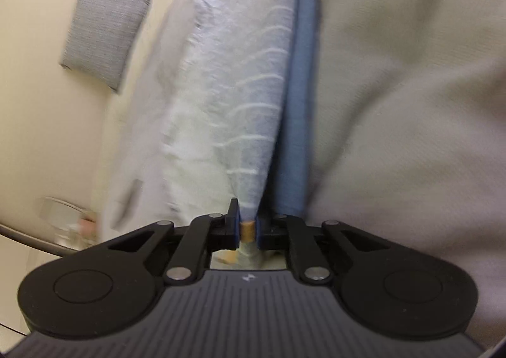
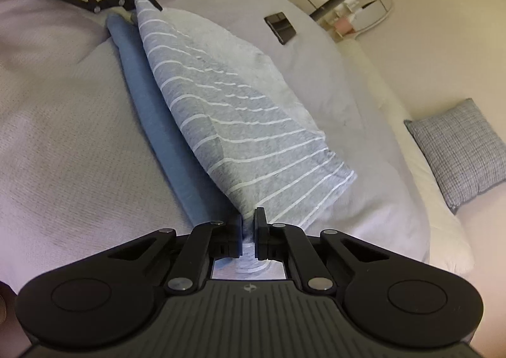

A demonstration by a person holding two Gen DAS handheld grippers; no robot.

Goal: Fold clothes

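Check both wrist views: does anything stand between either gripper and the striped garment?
Nothing visible does. The left gripper and the right gripper are each already shut on a corner of the striped garment, stretched between them above the blue garment on the bed.

the pale waffle-knit bed cover (image 2: pixel 63 111) lies bare to one side of the long blue folded cloth (image 2: pixel 164 124). on the other side the grey white-striped garment (image 2: pixel 240 124), a flat black rectangular object (image 2: pixel 280 26) and a grey woven cushion (image 2: pixel 461 149) take up room, with bare cover between them.
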